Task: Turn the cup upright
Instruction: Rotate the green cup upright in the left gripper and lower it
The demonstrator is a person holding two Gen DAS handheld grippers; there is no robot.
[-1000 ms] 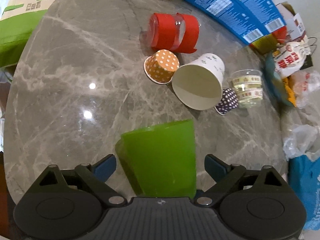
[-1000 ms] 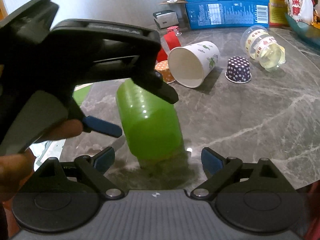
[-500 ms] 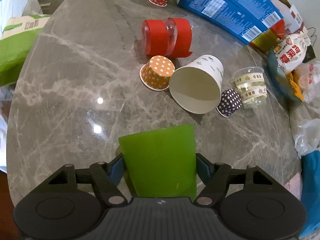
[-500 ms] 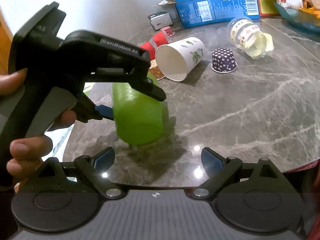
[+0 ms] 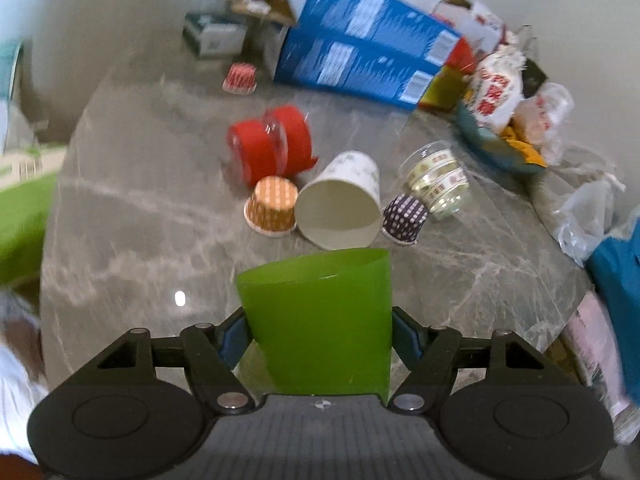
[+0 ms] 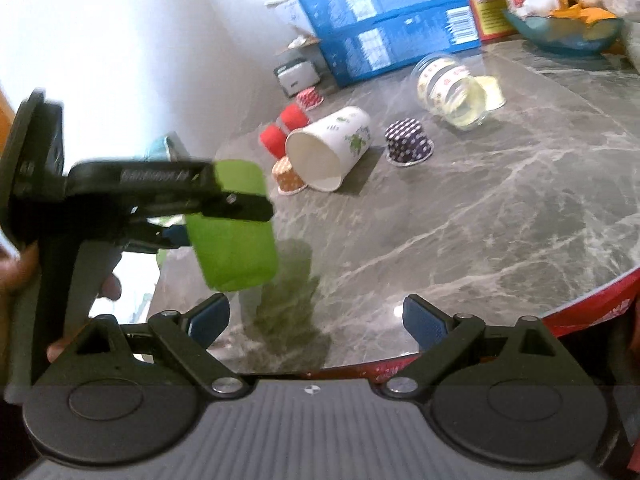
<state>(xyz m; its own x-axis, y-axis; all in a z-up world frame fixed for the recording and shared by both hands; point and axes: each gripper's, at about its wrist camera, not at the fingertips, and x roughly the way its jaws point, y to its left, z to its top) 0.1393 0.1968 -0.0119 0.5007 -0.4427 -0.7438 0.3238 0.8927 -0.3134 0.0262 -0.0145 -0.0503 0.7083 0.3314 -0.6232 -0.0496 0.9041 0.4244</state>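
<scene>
A: Where is the green cup (image 5: 320, 320)?

B: It sits between the blue pads of the left gripper (image 5: 318, 334), whose jaws are clamped on its sides. The right wrist view shows it lifted clear of the grey marble table (image 6: 460, 216), tilted, with its shadow on the stone below.

A: And the right gripper (image 6: 316, 316)?

B: Its jaws stand wide apart with nothing between them, low over the near edge of the table.

A: What else lies on the table?

B: A white paper cup (image 5: 340, 208) lies on its side, mouth toward the left camera. An orange dotted cup (image 5: 274, 206) stands just beside it on one side, a purple dotted cup (image 5: 404, 216) on the other. Behind are a red roll (image 5: 272, 146), a clear cup (image 5: 438, 180) on its side, and blue boxes (image 5: 360, 60) against the wall.
</scene>
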